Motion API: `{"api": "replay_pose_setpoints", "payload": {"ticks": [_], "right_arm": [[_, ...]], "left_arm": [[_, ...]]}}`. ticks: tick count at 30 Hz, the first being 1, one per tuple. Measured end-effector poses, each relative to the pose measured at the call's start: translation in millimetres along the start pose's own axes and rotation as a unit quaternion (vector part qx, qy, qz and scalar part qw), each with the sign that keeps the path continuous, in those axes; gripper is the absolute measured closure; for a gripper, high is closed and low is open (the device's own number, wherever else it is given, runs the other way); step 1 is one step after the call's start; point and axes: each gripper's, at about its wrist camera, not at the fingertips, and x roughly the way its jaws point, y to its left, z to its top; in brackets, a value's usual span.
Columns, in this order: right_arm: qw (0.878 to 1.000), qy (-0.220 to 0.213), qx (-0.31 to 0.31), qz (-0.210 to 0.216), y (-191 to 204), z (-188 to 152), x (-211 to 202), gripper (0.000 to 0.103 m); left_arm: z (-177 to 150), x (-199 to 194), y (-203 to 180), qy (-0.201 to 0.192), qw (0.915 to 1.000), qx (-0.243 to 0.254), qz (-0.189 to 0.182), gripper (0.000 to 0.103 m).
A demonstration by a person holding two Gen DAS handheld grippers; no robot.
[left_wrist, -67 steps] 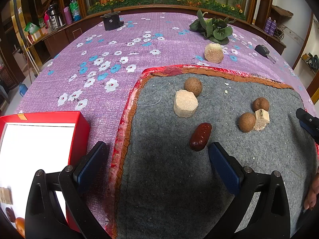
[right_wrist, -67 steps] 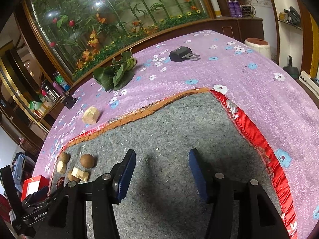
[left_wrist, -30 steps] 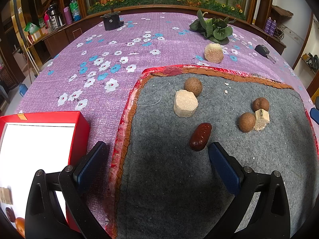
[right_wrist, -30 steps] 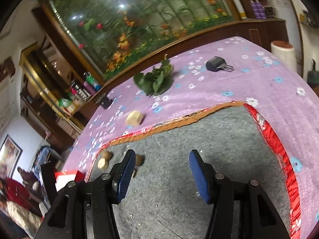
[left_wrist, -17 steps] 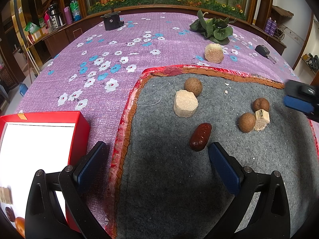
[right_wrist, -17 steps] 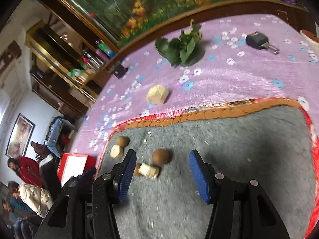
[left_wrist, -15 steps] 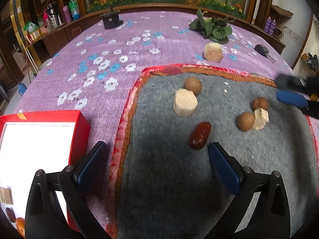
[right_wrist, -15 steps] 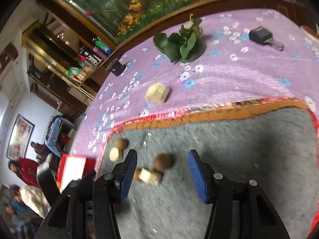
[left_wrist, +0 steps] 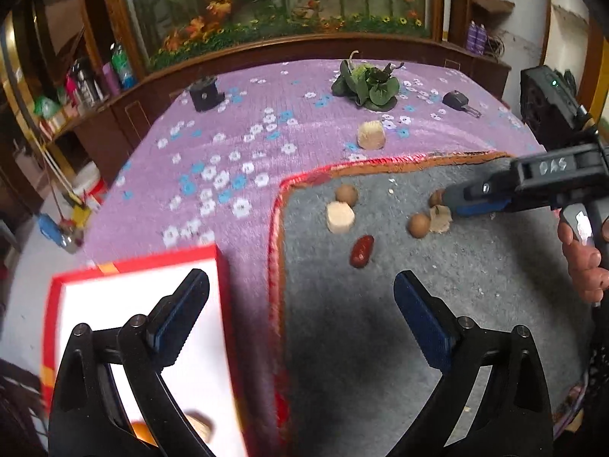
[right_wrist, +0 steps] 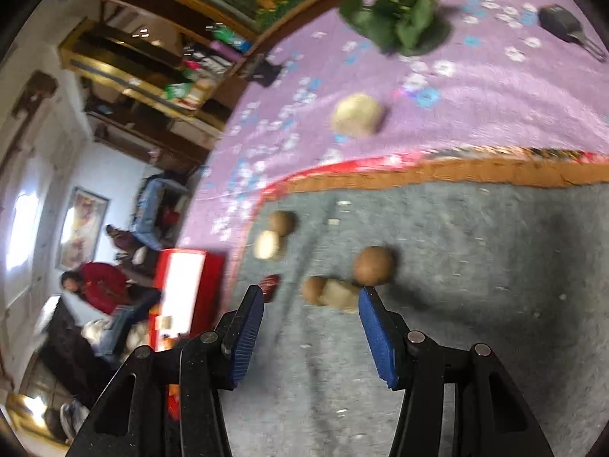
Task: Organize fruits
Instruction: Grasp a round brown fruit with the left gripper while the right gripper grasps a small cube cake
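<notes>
Left gripper: jaws wide apart with nothing between them, hanging above the near left part of the grey mat, partly over the red box.
Right gripper: jaws apart and empty, their tips just short of the pale chunk and the two brown round fruits touching it.
Grey mat: lies on the near right part of the desk, over the purple flowered cloth.
Fruits on the mat: a dark red date nearest the left gripper; a pale cut piece beside another brown round fruit near the mat's far left corner.
Off the mat: one more pale piece on the cloth (just beyond the mat's far edge).
Red box: off the mat's left edge, white inside; something orange and pale seems to lie at its near end, but blur hides what it is.
Far edge of desk: leafy greens and a small black block.
</notes>
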Motion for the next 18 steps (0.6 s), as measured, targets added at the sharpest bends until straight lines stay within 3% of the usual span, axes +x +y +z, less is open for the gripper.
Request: {"api": "replay_pose_setpoints", "payload": {"ticks": [3, 10, 14, 18], "right_arm": [[1.000, 0.013, 0.012, -0.002, -6, -2, 11, 0.051], [0.998, -0.016, -0.027, -0.050, 6, -3, 21, 0.054], [0.992, -0.009, -0.088, -0.092, 21, -8, 27, 0.060], [0.993, 0.005, -0.094, -0.073, 14, -6, 27, 0.068]], "left_arm": [[9, 8, 2, 0.010, 0.9999, 0.011, 0.004, 0.005], [19, 30, 2, 0.038, 0.9988, 0.030, -0.003, 0.005], [23, 36, 3, 0.045, 0.9982, 0.034, -0.019, 0.014], [30, 46, -2, 0.061, 0.9969, 0.045, -0.023, 0.022]]}}
